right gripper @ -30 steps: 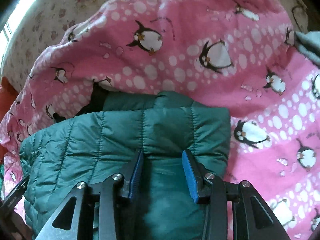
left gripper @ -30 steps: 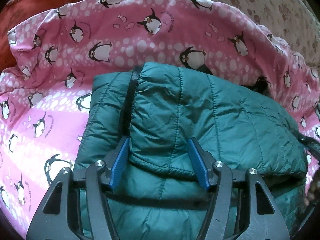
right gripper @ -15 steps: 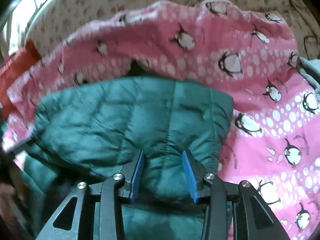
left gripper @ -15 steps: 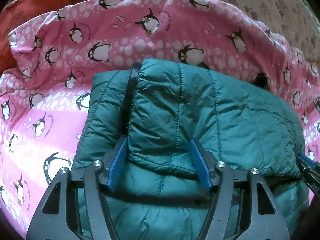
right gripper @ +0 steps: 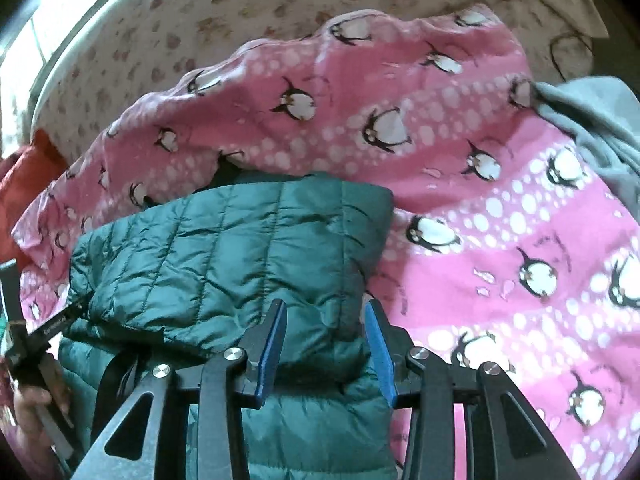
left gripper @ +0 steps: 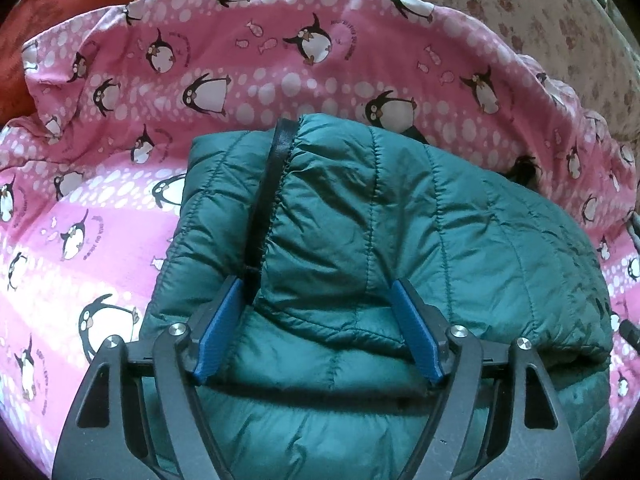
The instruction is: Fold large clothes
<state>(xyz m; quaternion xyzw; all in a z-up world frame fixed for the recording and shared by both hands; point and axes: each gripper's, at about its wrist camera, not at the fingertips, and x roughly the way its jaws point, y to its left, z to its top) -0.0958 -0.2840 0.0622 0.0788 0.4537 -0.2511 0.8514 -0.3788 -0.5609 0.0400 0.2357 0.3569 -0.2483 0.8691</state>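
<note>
My left fingers [left gripper: 320,320] are standing apart, having just been spreading wider, with the folded top layer of the green puffer jacket [left gripper: 380,240] lying between the blue pads but no longer squeezed by them; I am letting go here because the fold looks laid down where I want it. My right fingers [right gripper: 326,344] are sitting narrower, straddling the jacket's near right corner, and the fabric is bulging up between the pads, so I am judging them clamped on that edge, though the view is too foreshortened to be sure the pads are truly pressing. The jacket is lying doubled over on the pink penguin blanket [left gripper: 120,220], which is spread on a bed with a floral sheet [right gripper: 180,20]; an orange cloth [left gripper: 60,20] is sitting at the far left and a grey garment [right gripper: 600,120] at the far right. Compared with a second ago, the upper layer is lying flatter and reaching further across, the right view is looking at the jacket from further back, and the left view is framing much the same patch.
</note>
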